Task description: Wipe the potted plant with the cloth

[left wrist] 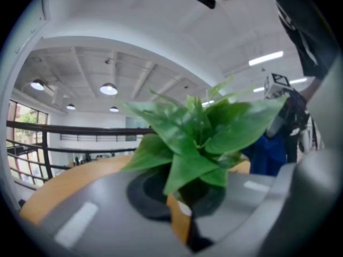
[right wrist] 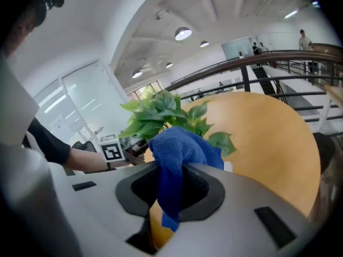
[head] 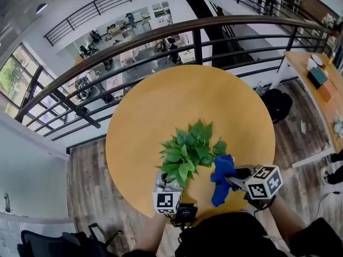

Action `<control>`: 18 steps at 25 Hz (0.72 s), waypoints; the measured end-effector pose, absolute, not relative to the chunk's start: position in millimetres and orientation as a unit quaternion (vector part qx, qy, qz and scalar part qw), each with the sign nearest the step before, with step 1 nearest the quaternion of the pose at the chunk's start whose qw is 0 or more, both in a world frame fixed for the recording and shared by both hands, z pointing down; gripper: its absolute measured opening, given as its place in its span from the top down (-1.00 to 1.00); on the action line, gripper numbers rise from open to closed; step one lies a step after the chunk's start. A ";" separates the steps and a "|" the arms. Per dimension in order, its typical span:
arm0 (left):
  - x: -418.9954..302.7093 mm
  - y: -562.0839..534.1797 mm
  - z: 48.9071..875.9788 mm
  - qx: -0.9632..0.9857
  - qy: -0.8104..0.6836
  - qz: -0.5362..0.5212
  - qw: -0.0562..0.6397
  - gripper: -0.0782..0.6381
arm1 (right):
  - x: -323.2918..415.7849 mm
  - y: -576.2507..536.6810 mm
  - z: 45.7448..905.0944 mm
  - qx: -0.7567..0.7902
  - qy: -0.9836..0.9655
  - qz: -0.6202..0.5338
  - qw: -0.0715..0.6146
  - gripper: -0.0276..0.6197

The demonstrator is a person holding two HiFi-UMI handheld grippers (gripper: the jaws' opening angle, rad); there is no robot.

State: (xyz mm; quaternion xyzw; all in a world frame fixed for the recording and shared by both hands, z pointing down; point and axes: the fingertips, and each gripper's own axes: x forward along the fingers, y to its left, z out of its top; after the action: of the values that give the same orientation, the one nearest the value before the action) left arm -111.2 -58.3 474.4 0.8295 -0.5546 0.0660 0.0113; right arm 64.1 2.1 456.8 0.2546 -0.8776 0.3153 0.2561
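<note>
A small potted plant (head: 187,151) with broad green leaves stands near the front edge of a round wooden table (head: 177,100). My left gripper (head: 163,183) is at its near side, shut on the pale rim of the pot (head: 162,176). In the left gripper view the leaves (left wrist: 198,133) rise right above the closed jaws of the left gripper (left wrist: 182,213). My right gripper (head: 230,180) is just right of the plant, shut on a blue cloth (head: 221,170). In the right gripper view the cloth (right wrist: 179,143) bunches out of the right gripper (right wrist: 171,189) close to the leaves (right wrist: 161,116).
A dark metal railing (head: 161,36) curves behind the table, with a lower floor beyond it. A black bag (head: 278,103) lies on the floor at the right, near a side table (head: 316,84). A dark chair (head: 80,240) stands at the lower left.
</note>
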 end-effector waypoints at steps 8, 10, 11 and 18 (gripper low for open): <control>-109.0 -51.9 472.3 0.829 -0.556 0.058 0.004 0.78 | -51.6 72.0 325.9 0.029 -0.959 0.151 0.237 0.69; -109.3 -50.3 474.0 0.828 -0.557 0.058 0.003 0.78 | -79.2 74.8 338.4 0.009 -0.954 0.152 0.257 0.69; -109.9 -49.1 474.8 0.827 -0.558 0.058 0.002 0.77 | -87.6 71.2 351.3 0.014 -0.949 0.156 0.274 0.69; -108.8 -39.8 469.6 0.833 -0.547 0.075 -0.025 0.77 | -72.6 27.2 418.9 0.092 -0.891 0.359 0.261 0.69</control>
State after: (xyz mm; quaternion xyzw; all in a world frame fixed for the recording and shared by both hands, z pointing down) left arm -108.8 -39.8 469.6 0.8332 -0.5473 0.0750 -0.0248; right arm -72.6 27.2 418.9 0.0920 -0.8913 0.3588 0.2614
